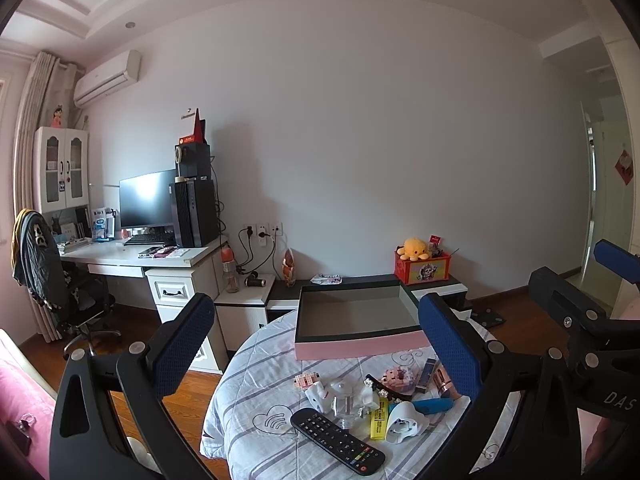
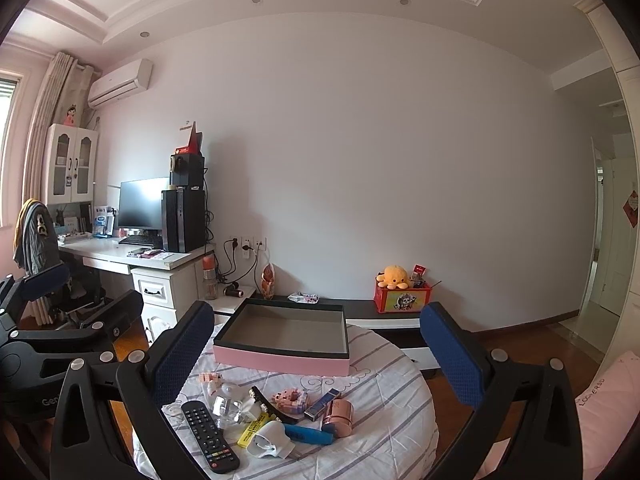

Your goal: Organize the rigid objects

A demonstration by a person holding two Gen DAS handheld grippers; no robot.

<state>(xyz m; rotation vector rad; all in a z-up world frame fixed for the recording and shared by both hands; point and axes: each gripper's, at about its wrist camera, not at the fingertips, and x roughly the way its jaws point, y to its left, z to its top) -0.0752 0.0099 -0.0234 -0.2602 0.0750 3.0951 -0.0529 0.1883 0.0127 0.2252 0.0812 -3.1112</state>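
Note:
A pile of small rigid objects lies on a round table with a striped cloth [image 1: 256, 396]: a black remote [image 1: 338, 440], a yellow highlighter [image 1: 379, 418], a blue tube [image 1: 434, 405], a white plug-like piece [image 1: 404, 422], a clear bottle [image 1: 346, 408], a pink block toy [image 1: 396, 378] and a rose-gold cylinder [image 2: 338, 416]. An empty pink box [image 1: 360, 350] stands behind them. My left gripper [image 1: 316, 344] is open above the pile. My right gripper [image 2: 316, 352] is open above the pile too, holding nothing. The remote [image 2: 210, 436] and box [image 2: 280, 358] also show in the right wrist view.
A white desk [image 1: 132, 258] with a monitor and computer tower stands at the left, with an office chair [image 1: 56, 280]. A low black-and-white cabinet [image 2: 360, 308] runs along the wall, bearing a red box with a yellow plush [image 2: 400, 292]. Wood floor surrounds the table.

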